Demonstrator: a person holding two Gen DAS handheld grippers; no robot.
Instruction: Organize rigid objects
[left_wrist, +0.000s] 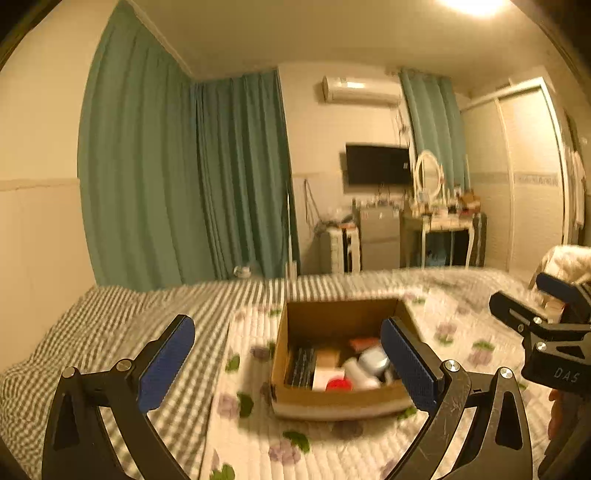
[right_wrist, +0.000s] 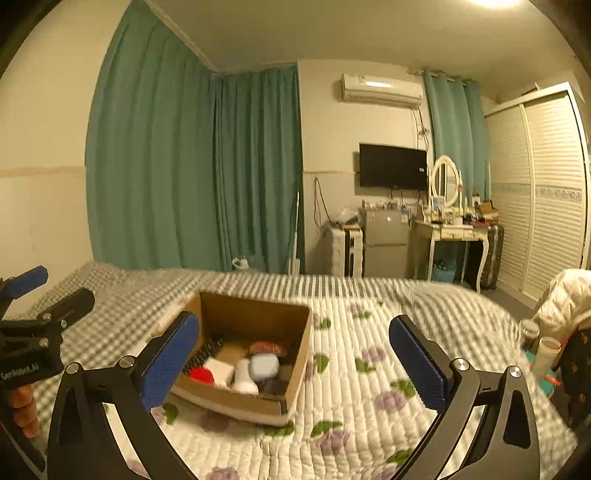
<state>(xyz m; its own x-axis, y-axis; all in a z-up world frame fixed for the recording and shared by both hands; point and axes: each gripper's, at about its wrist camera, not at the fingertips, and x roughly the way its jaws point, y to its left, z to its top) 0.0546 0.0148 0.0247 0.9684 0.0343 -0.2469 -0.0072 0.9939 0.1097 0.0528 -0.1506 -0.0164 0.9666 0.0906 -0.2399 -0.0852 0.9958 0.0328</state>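
Open brown cardboard box (left_wrist: 332, 400) on floral quilted bedspread (right_wrist: 369, 369); contents blurred, partly hidden behind blue pads. Left gripper (left_wrist: 288, 363) and right gripper (right_wrist: 295, 363) both spread wide, empty.

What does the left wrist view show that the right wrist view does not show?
Only the left wrist view shows the right gripper from outside, at its right edge.

Only the right wrist view shows the left gripper from outside at its left edge, the fingers of the hand holding it, and two jars beside the bed's right edge.

Both show the open cardboard box with small items inside on the floral quilt, with both grippers open and empty.
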